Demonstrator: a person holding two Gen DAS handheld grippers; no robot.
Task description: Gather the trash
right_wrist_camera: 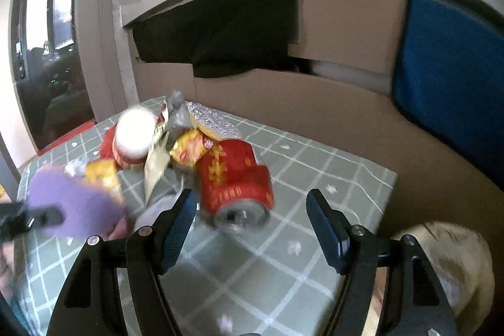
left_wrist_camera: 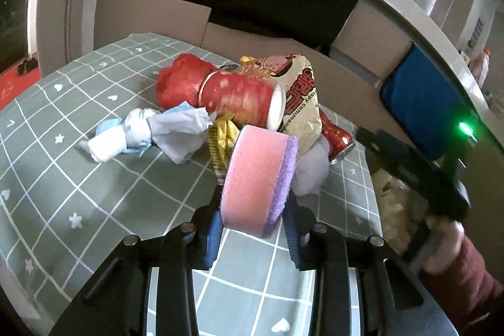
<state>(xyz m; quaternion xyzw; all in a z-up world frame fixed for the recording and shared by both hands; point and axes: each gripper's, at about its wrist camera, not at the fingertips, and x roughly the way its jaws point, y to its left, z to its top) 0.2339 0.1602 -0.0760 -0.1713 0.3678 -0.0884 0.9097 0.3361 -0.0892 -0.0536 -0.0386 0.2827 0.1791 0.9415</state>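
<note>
Sponge point(left_wrist_camera: 256, 178) clamped in left fingers point(left_wrist_camera: 217, 229), right fingers point(right_wrist_camera: 179, 216) spread, snack bag point(left_wrist_camera: 302, 103) reading "crispy".

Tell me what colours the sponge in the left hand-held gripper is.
The sponge is pink with a purple scouring layer, clearest in the left wrist view.

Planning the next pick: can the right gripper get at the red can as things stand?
Probably yes. The right gripper is open and empty, and the red can lies just ahead of its fingers on the checked tablecloth, end toward the camera. Wrappers crowd its far side only.
</note>
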